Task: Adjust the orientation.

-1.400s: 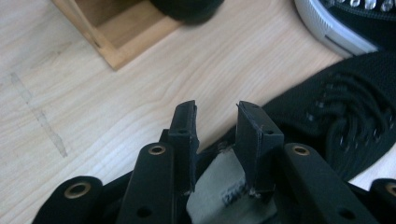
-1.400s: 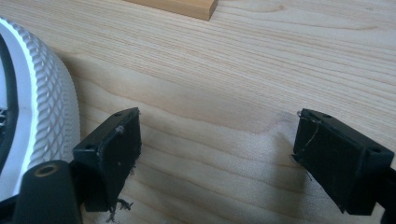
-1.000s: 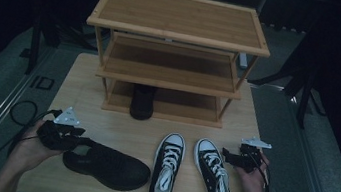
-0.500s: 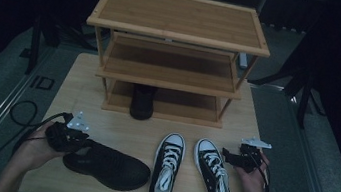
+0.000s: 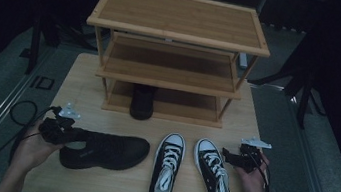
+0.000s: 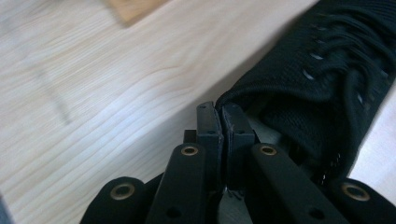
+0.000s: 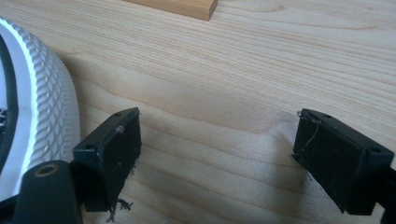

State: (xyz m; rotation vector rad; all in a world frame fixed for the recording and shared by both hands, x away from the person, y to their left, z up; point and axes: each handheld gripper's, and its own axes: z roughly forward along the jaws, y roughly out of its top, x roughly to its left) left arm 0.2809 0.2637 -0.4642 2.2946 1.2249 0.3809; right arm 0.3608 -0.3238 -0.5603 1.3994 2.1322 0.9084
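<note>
A three-tier bamboo shoe rack (image 5: 177,31) stands at the table's (image 5: 273,141) far edge. One dark shoe (image 5: 143,102) sits on its bottom shelf. Two black-and-white sneakers (image 5: 166,171) lie near the front edge.

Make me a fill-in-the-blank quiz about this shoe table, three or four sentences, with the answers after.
1. The left hand-held gripper is shut on the heel collar of the ____ shoe.
2. The jaws of the right hand-held gripper stand ____, with bare table between them.
3. The two sneakers have ____ toe caps.
4. One dark shoe sits on the ____ shelf of the wooden rack.

Missing words: black; open; white; bottom
</note>
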